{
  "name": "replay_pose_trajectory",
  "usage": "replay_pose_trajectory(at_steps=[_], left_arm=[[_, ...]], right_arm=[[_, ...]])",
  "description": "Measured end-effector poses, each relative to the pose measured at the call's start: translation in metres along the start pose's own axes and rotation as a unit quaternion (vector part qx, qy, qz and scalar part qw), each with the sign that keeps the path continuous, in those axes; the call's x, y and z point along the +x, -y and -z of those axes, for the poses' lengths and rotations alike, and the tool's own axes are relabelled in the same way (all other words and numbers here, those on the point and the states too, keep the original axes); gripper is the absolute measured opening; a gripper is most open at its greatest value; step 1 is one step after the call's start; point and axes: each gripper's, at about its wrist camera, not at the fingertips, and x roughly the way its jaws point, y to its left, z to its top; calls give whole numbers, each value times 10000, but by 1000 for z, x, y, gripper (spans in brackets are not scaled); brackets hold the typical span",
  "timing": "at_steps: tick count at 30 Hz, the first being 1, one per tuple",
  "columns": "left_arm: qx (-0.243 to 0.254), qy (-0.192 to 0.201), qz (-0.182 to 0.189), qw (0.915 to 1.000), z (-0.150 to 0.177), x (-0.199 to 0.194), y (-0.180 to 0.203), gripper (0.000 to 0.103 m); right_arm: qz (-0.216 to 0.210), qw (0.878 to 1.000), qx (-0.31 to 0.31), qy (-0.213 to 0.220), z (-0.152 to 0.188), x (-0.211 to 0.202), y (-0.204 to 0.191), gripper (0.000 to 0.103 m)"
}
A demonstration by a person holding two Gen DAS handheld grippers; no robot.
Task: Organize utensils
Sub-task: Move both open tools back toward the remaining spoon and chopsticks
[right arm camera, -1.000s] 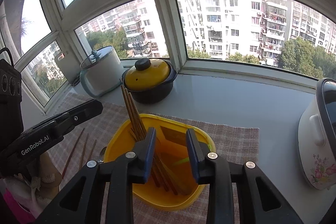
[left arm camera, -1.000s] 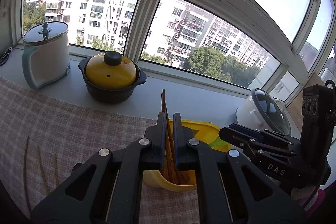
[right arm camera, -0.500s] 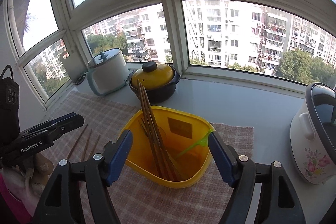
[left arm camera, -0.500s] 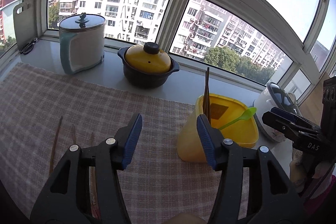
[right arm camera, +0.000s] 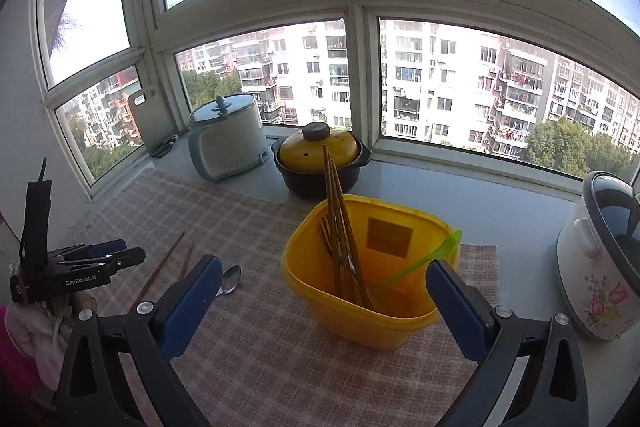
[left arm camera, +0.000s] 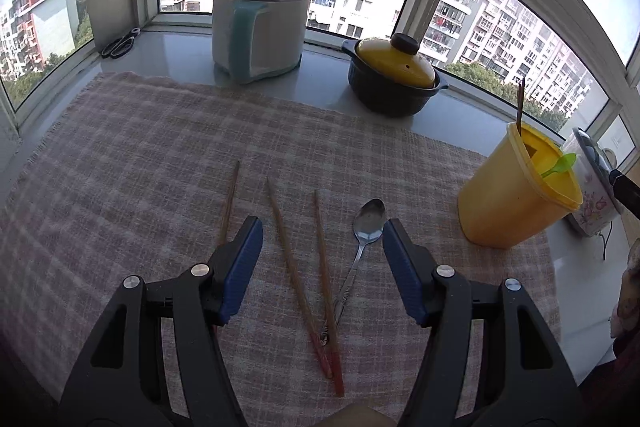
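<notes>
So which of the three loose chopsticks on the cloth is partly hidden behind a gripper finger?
The leftmost chopstick: its lower end disappears behind the left gripper's left finger, while the other two lie fully in view between the fingers.

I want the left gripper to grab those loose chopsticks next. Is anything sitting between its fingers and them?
Nothing visible blocks them. The left gripper is open above the checked cloth, and two chopsticks lie bare between its fingers. The metal spoon lies beside them, its handle crossing their near ends.

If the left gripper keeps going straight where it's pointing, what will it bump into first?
Probably the wooden chopsticks lying on the checked cloth, between the open left gripper fingers. The metal spoon lies just beside them.
</notes>
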Motion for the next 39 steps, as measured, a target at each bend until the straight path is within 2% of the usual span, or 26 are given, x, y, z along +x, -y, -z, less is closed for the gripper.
replay_pose_trajectory(at_steps=[5,9,17,19,20,23,27,28,33,35,39], left_arm=[[48,-342,-23,9994,10,9,-31,63],[-21,-625,22,9980,20,19,-55,45],[-110,-1067,292,9938,24,41,-85,30],[-75,-1148,326,9928,23,47,-88,28],[-50,-1194,344,9922,22,50,-89,24],[39,-1302,396,9907,19,60,-92,23],[92,-1440,460,9885,14,71,-96,21],[110,-1477,481,9878,13,74,-97,21],[225,-1645,584,9844,8,89,-100,21],[300,-1686,601,9834,7,93,-99,21],[436,-1729,637,9819,5,99,-97,20]], right_arm=[[-12,9999,123,-12,14,5,-29,103],[2,9998,162,-151,24,16,-51,103],[146,9980,133,-607,35,48,-86,103],[121,9968,134,-784,36,58,-93,103],[66,9958,190,-891,37,64,-95,101],[-58,9919,445,-1186,38,81,-99,90],[-136,9845,753,-1577,43,107,-107,82],[-161,9822,833,-1678,44,115,-108,77],[-231,9644,1332,-2274,54,154,-113,59],[-265,9558,1509,-2511,57,169,-115,48],[-183,9432,1757,-2814,60,195,-119,38]])
